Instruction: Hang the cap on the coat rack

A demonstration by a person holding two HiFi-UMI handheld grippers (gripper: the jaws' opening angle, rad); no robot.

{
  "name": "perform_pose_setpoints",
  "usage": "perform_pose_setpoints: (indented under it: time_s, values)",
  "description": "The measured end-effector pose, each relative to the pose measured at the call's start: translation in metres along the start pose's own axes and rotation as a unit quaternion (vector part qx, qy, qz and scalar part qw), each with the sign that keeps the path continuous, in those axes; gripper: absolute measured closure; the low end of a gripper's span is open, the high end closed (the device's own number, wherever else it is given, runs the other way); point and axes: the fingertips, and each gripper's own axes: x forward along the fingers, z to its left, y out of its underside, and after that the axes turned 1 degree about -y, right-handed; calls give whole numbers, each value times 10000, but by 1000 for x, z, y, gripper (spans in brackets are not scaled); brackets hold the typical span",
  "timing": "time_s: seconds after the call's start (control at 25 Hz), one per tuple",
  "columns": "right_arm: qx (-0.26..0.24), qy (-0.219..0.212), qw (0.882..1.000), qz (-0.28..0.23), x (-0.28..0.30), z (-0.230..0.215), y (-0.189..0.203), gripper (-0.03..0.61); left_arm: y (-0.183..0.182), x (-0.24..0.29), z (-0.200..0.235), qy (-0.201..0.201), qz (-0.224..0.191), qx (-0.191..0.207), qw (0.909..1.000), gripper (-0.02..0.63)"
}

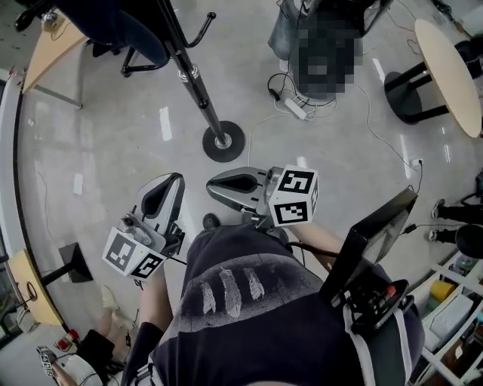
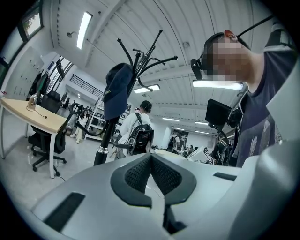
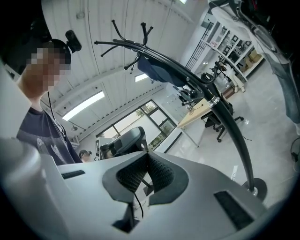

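A dark blue cap [image 2: 116, 89] hangs from a hook at the top of the black coat rack [image 2: 104, 140], also visible as the cap [image 3: 157, 70] on the rack [image 3: 229, 126] in the right gripper view. From the head view the rack's pole [image 1: 198, 87] slants down to its round base [image 1: 223, 142], with the cap [image 1: 113, 22] at the top edge. My left gripper [image 1: 167, 187] and right gripper [image 1: 223, 184] are held close to the person's body, short of the base. Both are shut with nothing between the jaws: left gripper [image 2: 151, 158], right gripper [image 3: 146, 157].
A wooden desk [image 1: 47, 51] and an office chair [image 1: 136, 56] stand behind the rack. A power strip with cables [image 1: 294, 107] lies on the floor, and a round table [image 1: 451, 71] stands at the right. A person with a backpack [image 2: 137, 131] stands beyond the rack.
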Motion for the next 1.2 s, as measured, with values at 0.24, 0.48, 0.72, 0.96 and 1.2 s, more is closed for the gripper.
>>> perform_pose_setpoints:
  time_s: [0.24, 0.48, 0.72, 0.96, 1.2]
  values:
    - [-181, 52, 9998, 89, 54, 24, 12, 574, -6, -50, 20, 203, -152, -49, 9997, 607]
    - [-167, 279, 9994, 120, 107, 55, 39, 574, -6, -108, 43, 463, -216, -293, 9983, 607]
    - [8, 811, 9964, -229, 124, 60, 58, 574, 14, -126, 51, 1074, 67, -529, 9928, 607]
    - [110, 1063, 9925, -597, 98, 77, 64, 574, 10, -112, 21, 1567, 129, -418, 9867, 607]
    - [-95, 1172, 9900, -774, 52, 84, 61, 574, 19, -82, -24, 1836, 163, -351, 9822, 607]
